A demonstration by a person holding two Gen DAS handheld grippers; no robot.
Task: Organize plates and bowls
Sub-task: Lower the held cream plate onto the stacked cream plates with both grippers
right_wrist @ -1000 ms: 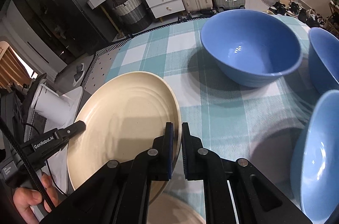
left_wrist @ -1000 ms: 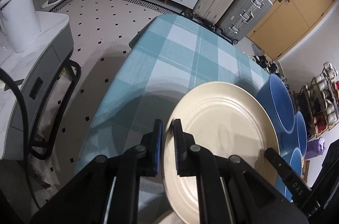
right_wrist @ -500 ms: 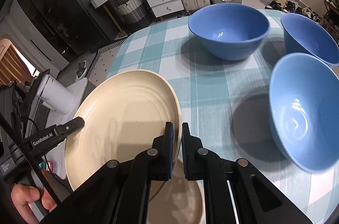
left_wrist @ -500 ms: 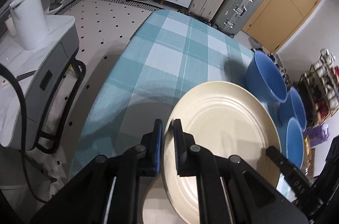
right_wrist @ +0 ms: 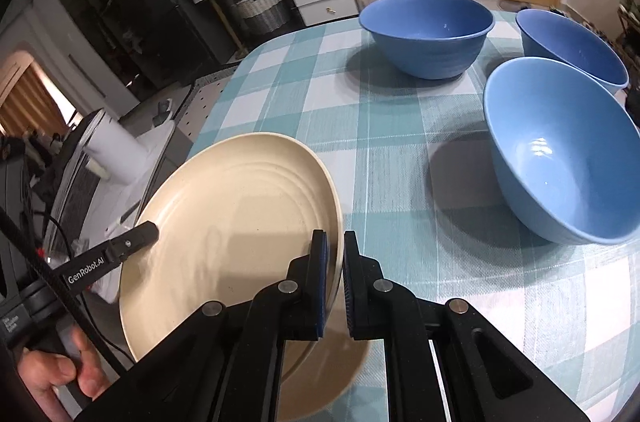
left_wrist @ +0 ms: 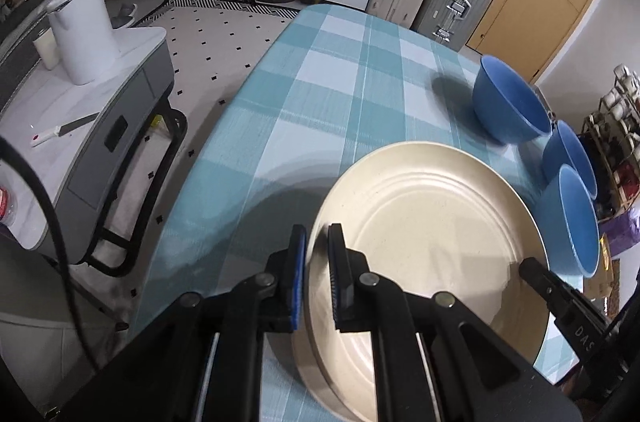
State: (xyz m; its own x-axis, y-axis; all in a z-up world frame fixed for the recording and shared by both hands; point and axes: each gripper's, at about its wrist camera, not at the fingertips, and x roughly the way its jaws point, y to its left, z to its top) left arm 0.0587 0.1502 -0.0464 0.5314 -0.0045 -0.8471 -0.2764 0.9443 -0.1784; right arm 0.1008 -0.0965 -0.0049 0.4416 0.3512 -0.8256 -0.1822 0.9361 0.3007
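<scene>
A cream plate is held tilted above the checked tablecloth at the lower middle of both views, directly over a second cream plate lying on the cloth. The left gripper and right gripper each clamp its rim at opposite edges. Three blue bowls stand at the right.

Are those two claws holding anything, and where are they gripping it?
Yes. Both hold one cream plate: the left gripper pinches its rim on one side, the right gripper pinches the opposite rim. A second plate lies beneath it.
</scene>
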